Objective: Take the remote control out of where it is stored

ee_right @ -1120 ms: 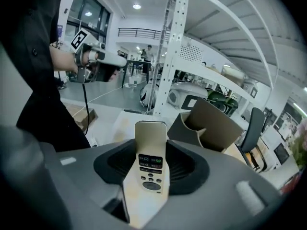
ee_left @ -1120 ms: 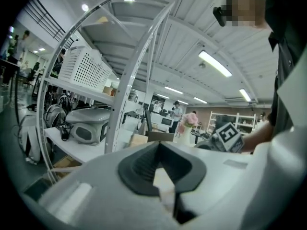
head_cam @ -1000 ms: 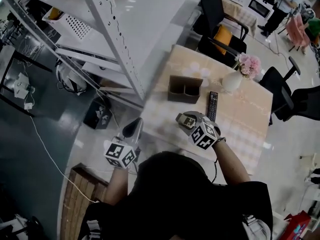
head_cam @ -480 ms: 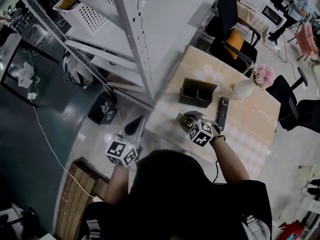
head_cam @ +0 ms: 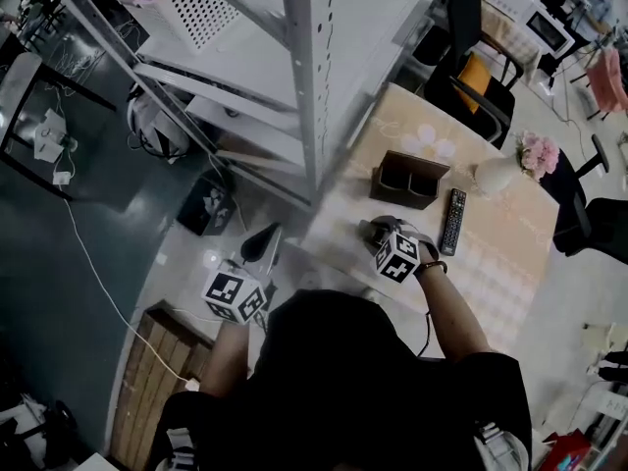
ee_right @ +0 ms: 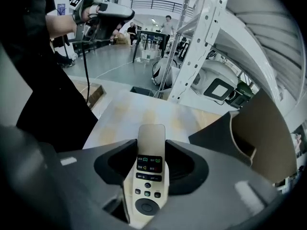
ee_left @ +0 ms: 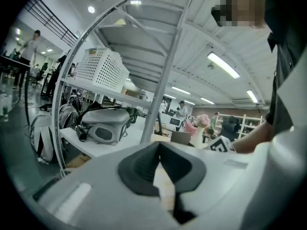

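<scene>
Gripping a pale remote control (ee_right: 148,176) by its long edges, the right gripper (ee_right: 151,150) hangs over the table (head_cam: 491,263) on the person's side of the brown two-compartment holder (head_cam: 409,180), near it but not touching. The jaws stand fairly wide because the remote's body fills the gap between them. Its blank top end sticks out past the pads towards the tabletop. The remote is already clear of the holder, so what seems to be left is setting it down.

The main risk is the grip itself. The pads press only on two smooth, narrow plastic edges, and much of the remote reaches past them. If the protruding end meets the table first, it would likely lever the body round between the pads or push it out. Opening the jaws while the remote hangs above the surface would drop it, and it could bounce or skid.

Placement is the second worry. The gripper sits on the side of the holder closest to the table's near edge, so a sliding remote could go over onto the floor. A black remote (head_cam: 453,221) lies flat just right of the holder, and a white vase (head_cam: 496,175) with pink flowers stands beyond that. A sweep to that side could knock either one, and the vase looks easy to tip.

The left gripper (head_cam: 260,246) is well left of the holder, off the table and over the floor. Its jaws are closed on nothing, so it cannot steady anything.
</scene>
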The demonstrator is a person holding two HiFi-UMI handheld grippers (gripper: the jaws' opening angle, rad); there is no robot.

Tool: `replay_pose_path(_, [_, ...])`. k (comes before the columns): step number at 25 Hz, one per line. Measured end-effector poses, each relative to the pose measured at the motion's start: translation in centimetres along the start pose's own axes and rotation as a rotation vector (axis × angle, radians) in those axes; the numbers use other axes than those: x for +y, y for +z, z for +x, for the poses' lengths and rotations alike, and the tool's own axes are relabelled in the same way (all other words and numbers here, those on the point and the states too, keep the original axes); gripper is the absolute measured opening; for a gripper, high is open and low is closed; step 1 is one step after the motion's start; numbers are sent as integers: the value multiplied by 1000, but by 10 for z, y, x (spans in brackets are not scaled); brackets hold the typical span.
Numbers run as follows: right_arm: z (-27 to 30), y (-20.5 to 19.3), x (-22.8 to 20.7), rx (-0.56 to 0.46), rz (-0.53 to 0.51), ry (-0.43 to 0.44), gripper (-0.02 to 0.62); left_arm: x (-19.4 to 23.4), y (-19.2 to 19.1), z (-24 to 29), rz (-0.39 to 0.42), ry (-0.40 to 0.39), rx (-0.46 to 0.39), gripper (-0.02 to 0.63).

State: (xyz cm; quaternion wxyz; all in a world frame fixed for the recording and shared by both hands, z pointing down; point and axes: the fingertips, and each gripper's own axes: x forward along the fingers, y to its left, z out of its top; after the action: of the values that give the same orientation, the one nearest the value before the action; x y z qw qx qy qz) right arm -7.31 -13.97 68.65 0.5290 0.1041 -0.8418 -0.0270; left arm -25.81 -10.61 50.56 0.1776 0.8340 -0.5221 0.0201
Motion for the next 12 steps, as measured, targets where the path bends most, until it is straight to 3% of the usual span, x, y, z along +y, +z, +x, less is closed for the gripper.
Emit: replay_pose_path(12, [14, -5, 4, 71, 2, 19, 193, 18, -3, 1, -23, -61, 20, 3])
